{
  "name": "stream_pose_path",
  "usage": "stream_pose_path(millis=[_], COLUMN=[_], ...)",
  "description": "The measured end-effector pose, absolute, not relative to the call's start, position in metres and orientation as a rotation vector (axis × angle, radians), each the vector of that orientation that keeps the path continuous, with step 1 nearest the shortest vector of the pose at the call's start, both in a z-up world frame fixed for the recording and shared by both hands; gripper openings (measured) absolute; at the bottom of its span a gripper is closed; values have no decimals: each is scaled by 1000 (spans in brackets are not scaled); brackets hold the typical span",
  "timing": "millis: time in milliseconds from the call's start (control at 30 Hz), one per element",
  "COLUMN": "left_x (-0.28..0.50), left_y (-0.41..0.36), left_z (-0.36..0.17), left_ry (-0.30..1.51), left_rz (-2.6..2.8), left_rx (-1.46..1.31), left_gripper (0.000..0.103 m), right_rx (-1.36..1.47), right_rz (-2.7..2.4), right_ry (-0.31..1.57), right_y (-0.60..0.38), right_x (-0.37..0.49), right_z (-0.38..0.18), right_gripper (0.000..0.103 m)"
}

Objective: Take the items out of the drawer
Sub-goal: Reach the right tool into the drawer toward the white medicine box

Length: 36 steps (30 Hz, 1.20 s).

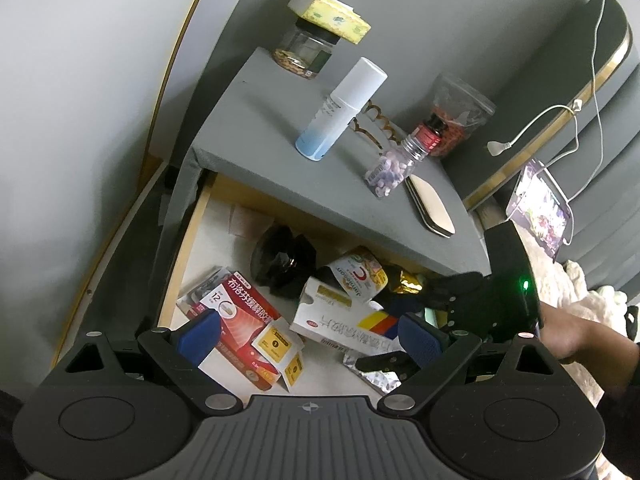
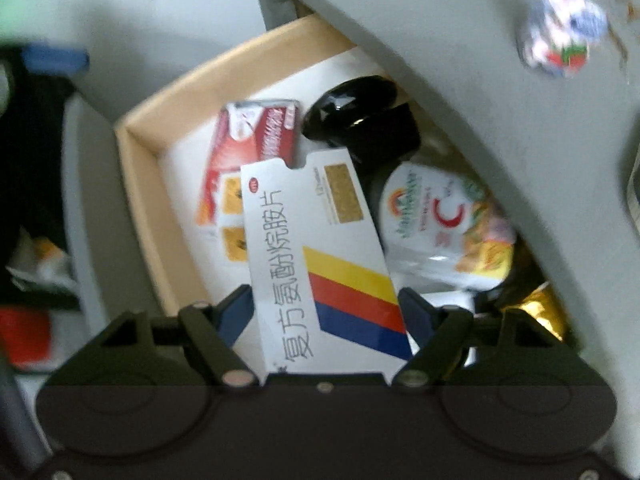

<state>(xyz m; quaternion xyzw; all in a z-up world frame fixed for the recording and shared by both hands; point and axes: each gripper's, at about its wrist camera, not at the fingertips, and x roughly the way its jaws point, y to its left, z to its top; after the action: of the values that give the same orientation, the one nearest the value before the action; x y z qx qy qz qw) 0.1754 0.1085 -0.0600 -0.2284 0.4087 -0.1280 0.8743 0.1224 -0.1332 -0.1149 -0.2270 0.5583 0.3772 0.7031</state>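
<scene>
Open drawer; right tool clamps white striped medicine box.

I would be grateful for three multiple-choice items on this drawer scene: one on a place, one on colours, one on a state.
1. Where does the white spray bottle stand?
A. in the drawer
B. on the grey cabinet top
C. on the floor

2. Which stripes mark the white box between the right tongs?
A. green, black, orange
B. yellow, red, blue
C. pink, grey, brown

3. How are the left tongs?
A. open, holding nothing
B. shut on a glass jar
C. shut on a cable

Answers:
1 B, it stands upright on the top, above the open drawer.
2 B, the three bands run across the box's lower half.
3 A, the blue pads stand wide apart above the drawer's contents.
</scene>
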Motion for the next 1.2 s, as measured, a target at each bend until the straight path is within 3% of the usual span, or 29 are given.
stream_pose_path(millis=[167, 433, 1000, 1200], left_x=[175, 175, 176, 176], left_y=[107, 106, 107, 105], left_z=[-59, -59, -59, -59], left_ry=[850, 849, 854, 854], left_rz=[-271, -268, -272, -282], left_rx=[-472, -460, -473, -466], left_gripper=[93, 93, 93, 93], right_rx=[-417, -359, -607, -545], right_rz=[837, 827, 751, 844], right_ry=[1341, 1324, 1289, 1428], right_y=[-130, -130, -103, -119], right_x=[130, 133, 116, 128], right_z=[-128, -122, -138, -145], right_gripper=[77, 76, 83, 83])
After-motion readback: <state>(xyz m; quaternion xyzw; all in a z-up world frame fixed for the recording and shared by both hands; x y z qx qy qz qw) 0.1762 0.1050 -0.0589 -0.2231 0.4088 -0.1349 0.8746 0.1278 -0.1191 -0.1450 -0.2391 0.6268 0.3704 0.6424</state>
